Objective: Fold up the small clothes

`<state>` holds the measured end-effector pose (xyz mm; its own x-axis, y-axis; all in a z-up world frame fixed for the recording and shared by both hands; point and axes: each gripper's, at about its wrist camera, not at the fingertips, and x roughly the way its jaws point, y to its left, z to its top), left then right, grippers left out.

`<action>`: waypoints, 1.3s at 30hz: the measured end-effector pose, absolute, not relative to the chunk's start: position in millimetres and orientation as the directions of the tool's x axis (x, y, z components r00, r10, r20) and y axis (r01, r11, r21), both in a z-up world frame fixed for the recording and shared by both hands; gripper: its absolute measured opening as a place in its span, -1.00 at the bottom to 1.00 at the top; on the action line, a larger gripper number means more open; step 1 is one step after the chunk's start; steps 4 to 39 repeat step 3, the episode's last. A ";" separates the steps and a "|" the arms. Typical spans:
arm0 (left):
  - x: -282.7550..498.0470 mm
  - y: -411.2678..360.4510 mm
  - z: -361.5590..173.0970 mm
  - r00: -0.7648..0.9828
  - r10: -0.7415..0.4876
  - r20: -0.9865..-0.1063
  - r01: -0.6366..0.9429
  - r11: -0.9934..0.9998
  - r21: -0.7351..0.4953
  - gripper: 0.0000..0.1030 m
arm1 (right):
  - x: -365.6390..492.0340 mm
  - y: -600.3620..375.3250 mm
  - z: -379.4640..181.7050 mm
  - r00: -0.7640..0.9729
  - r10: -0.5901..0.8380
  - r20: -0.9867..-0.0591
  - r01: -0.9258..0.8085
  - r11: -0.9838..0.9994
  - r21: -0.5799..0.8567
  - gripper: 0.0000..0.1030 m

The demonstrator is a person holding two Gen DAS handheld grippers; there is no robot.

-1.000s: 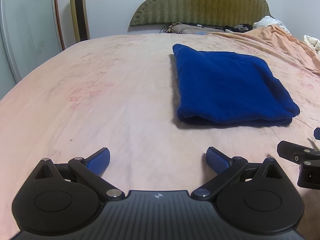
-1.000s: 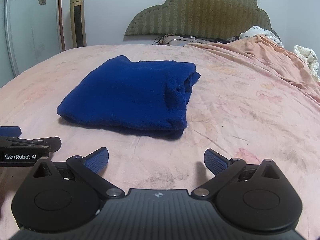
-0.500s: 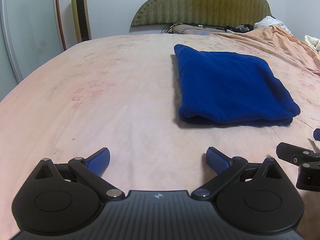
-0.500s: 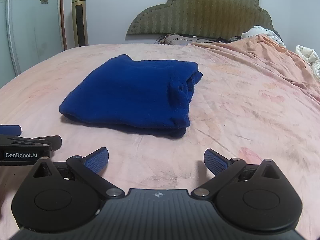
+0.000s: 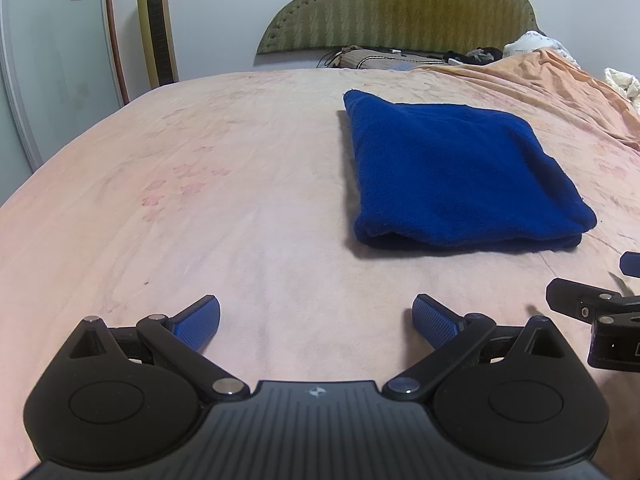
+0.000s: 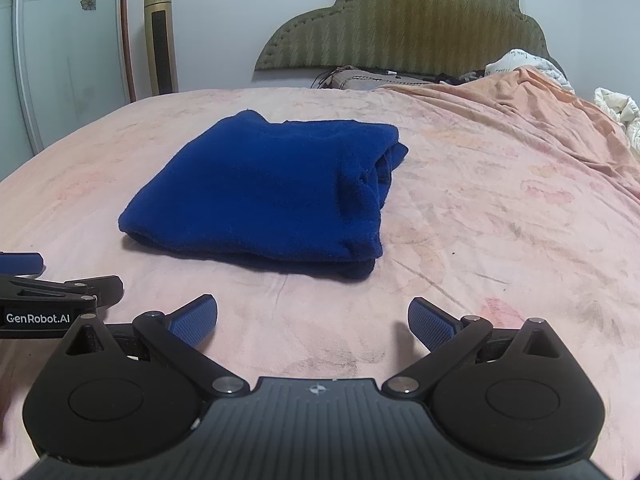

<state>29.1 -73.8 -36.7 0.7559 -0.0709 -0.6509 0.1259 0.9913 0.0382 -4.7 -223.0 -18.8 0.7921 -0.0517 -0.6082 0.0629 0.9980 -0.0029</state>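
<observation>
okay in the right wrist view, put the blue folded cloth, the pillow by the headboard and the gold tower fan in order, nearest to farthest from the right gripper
From the right gripper:
1. Blue folded cloth, just ahead, slightly left, on the bed.
2. Pillow, far end of the bed, under the headboard.
3. Gold tower fan, beyond the bed's far left corner, by the wall.

A home bedroom: pink-sheeted bed (image 5: 200,208), padded headboard (image 5: 400,12), wardrobe door (image 6: 60,60).
</observation>
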 end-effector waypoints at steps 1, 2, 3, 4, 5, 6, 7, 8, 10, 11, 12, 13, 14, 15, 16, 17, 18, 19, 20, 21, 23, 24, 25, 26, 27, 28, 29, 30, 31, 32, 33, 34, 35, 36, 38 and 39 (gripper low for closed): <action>29.0 -74.1 -36.9 0.757 -0.068 -0.650 0.126 0.991 0.042 1.00 | -3.9 -223.3 -19.0 0.791 -0.048 -0.610 0.062 0.998 0.001 0.99; 29.2 -74.2 -37.0 0.756 -0.066 -0.651 0.125 0.991 0.045 1.00 | -3.2 -223.6 -19.2 0.790 -0.046 -0.611 0.062 0.998 0.005 0.99; 29.5 -73.9 -36.8 0.755 -0.070 -0.652 0.129 0.991 0.043 1.00 | -2.7 -224.4 -19.4 0.790 -0.042 -0.612 0.060 0.998 0.009 0.99; 29.5 -73.9 -36.8 0.755 -0.070 -0.652 0.129 0.991 0.043 1.00 | -2.7 -224.4 -19.4 0.790 -0.042 -0.612 0.060 0.998 0.009 0.99; 29.5 -73.9 -36.8 0.755 -0.070 -0.652 0.129 0.991 0.043 1.00 | -2.7 -224.4 -19.4 0.790 -0.042 -0.612 0.060 0.998 0.009 0.99; 29.5 -73.9 -36.8 0.755 -0.070 -0.652 0.129 0.991 0.043 1.00 | -2.7 -224.4 -19.4 0.790 -0.042 -0.612 0.060 0.998 0.009 0.99; 29.5 -73.9 -36.8 0.755 -0.070 -0.652 0.129 0.991 0.043 1.00 | -2.7 -224.4 -19.4 0.790 -0.042 -0.612 0.060 0.998 0.009 0.99; 29.5 -73.9 -36.8 0.755 -0.070 -0.652 0.129 0.991 0.043 1.00 | -2.7 -224.4 -19.4 0.790 -0.042 -0.612 0.060 0.998 0.009 0.99; 29.5 -73.9 -36.8 0.755 -0.070 -0.652 0.129 0.991 0.043 1.00 | -2.7 -224.4 -19.4 0.790 -0.042 -0.612 0.060 0.998 0.009 0.99; 29.5 -73.9 -36.8 0.755 -0.070 -0.652 0.129 0.991 0.043 1.00 | -2.7 -224.4 -19.4 0.790 -0.042 -0.612 0.060 0.998 0.009 0.99; 29.5 -73.9 -36.8 0.755 -0.070 -0.652 0.129 0.991 0.043 1.00 | -2.7 -224.4 -19.4 0.790 -0.042 -0.612 0.060 0.998 0.009 0.99; 29.5 -73.9 -36.8 0.755 -0.070 -0.652 0.129 0.991 0.043 1.00 | -2.7 -224.4 -19.4 0.790 -0.042 -0.612 0.060 0.998 0.009 0.99; 29.5 -73.9 -36.8 0.755 -0.070 -0.652 0.129 0.991 0.043 1.00 | -2.7 -224.4 -19.4 0.790 -0.042 -0.612 0.060 0.998 0.009 0.99; 29.5 -73.9 -36.8 0.755 -0.070 -0.652 0.129 0.991 0.043 1.00 | -2.7 -224.4 -19.4 0.790 -0.042 -0.612 0.060 0.998 0.009 0.99; 29.5 -73.9 -36.8 0.755 -0.070 -0.652 0.129 0.991 0.043 1.00 | -2.7 -224.4 -19.4 0.790 -0.042 -0.612 0.060 0.998 0.009 0.99; 29.5 -73.9 -36.8 0.755 -0.070 -0.652 0.129 0.991 0.043 1.00 | -2.7 -224.4 -19.4 0.790 -0.042 -0.612 0.060 0.998 0.009 0.99; 29.5 -73.9 -36.8 0.755 -0.070 -0.652 0.129 0.991 0.043 1.00 | -2.7 -224.4 -19.4 0.790 -0.042 -0.612 0.060 0.998 0.009 0.99; 29.5 -73.9 -36.8 0.755 -0.070 -0.652 0.129 0.991 0.043 1.00 | -2.7 -224.4 -19.4 0.790 -0.042 -0.612 0.060 0.998 0.009 0.99; 29.5 -73.9 -36.8 0.755 -0.070 -0.652 0.129 0.991 0.043 1.00 | -2.7 -224.4 -19.4 0.790 -0.042 -0.612 0.060 0.998 0.009 0.99; 29.5 -73.9 -36.8 0.755 -0.070 -0.652 0.129 0.991 0.043 1.00 | -2.7 -224.4 -19.4 0.790 -0.042 -0.612 0.060 0.998 0.009 0.99; 29.5 -73.9 -36.8 0.755 -0.070 -0.652 0.129 0.991 0.043 1.00 | -2.7 -224.4 -19.4 0.790 -0.042 -0.612 0.060 0.998 0.009 0.99; 29.5 -73.9 -36.8 0.755 -0.070 -0.652 0.129 0.991 0.043 1.00 | -2.7 -224.4 -19.4 0.790 -0.042 -0.612 0.060 0.998 0.009 0.99; 29.5 -73.9 -36.8 0.755 -0.070 -0.652 0.129 0.991 0.043 1.00 | -2.7 -224.4 -19.4 0.790 -0.042 -0.612 0.060 0.998 0.009 0.99; 29.5 -73.9 -36.8 0.755 -0.070 -0.652 0.129 0.991 0.043 1.00 | -2.7 -224.4 -19.4 0.790 -0.042 -0.612 0.060 0.998 0.009 0.99; 29.5 -73.9 -36.8 0.755 -0.070 -0.652 0.129 0.991 0.043 1.00 | -2.7 -224.4 -19.4 0.790 -0.042 -0.612 0.060 0.998 0.009 0.99; 29.5 -73.9 -36.8 0.755 -0.070 -0.652 0.129 0.991 0.043 1.00 | -2.7 -224.4 -19.4 0.790 -0.042 -0.612 0.060 0.998 0.009 0.99; 29.5 -73.9 -36.8 0.755 -0.070 -0.652 0.129 0.991 0.043 1.00 | -2.7 -224.4 -19.4 0.790 -0.042 -0.612 0.060 0.998 0.009 0.99; 29.5 -73.9 -36.8 0.755 -0.070 -0.652 0.129 0.991 0.043 1.00 | -2.7 -224.4 -19.4 0.790 -0.042 -0.612 0.060 0.998 0.009 0.99; 29.5 -73.9 -36.8 0.755 -0.070 -0.652 0.129 0.991 0.043 1.00 | -2.7 -224.4 -19.4 0.790 -0.042 -0.612 0.060 0.998 0.009 0.99; 29.5 -73.9 -36.8 0.755 -0.070 -0.652 0.129 0.991 0.043 1.00 | -2.7 -224.4 -19.4 0.790 -0.042 -0.612 0.060 0.998 0.009 0.99; 29.5 -73.9 -36.8 0.755 -0.070 -0.652 0.129 0.991 0.043 1.00 | -2.7 -224.4 -19.4 0.790 -0.042 -0.612 0.060 0.998 0.009 0.99; 29.5 -73.9 -36.8 0.755 -0.070 -0.652 0.129 0.991 0.043 1.00 | -2.7 -224.4 -19.4 0.790 -0.042 -0.612 0.060 0.998 0.009 0.99; 29.5 -73.9 -36.8 0.755 -0.070 -0.652 0.129 0.991 0.043 1.00 | -2.7 -224.4 -19.4 0.790 -0.042 -0.612 0.060 0.998 0.009 0.99; 29.5 -73.9 -36.8 0.755 -0.070 -0.652 0.129 0.991 0.043 1.00 | -2.7 -224.4 -19.4 0.790 -0.042 -0.612 0.060 0.998 0.009 0.99; 29.5 -73.9 -36.8 0.755 -0.070 -0.652 0.129 0.991 0.043 1.00 | -2.7 -224.4 -19.4 0.790 -0.042 -0.612 0.060 0.998 0.009 0.99; 29.5 -73.9 -36.8 0.755 -0.070 -0.652 0.129 0.991 0.043 1.00 | -2.7 -224.4 -19.4 0.790 -0.042 -0.612 0.060 0.998 0.009 0.99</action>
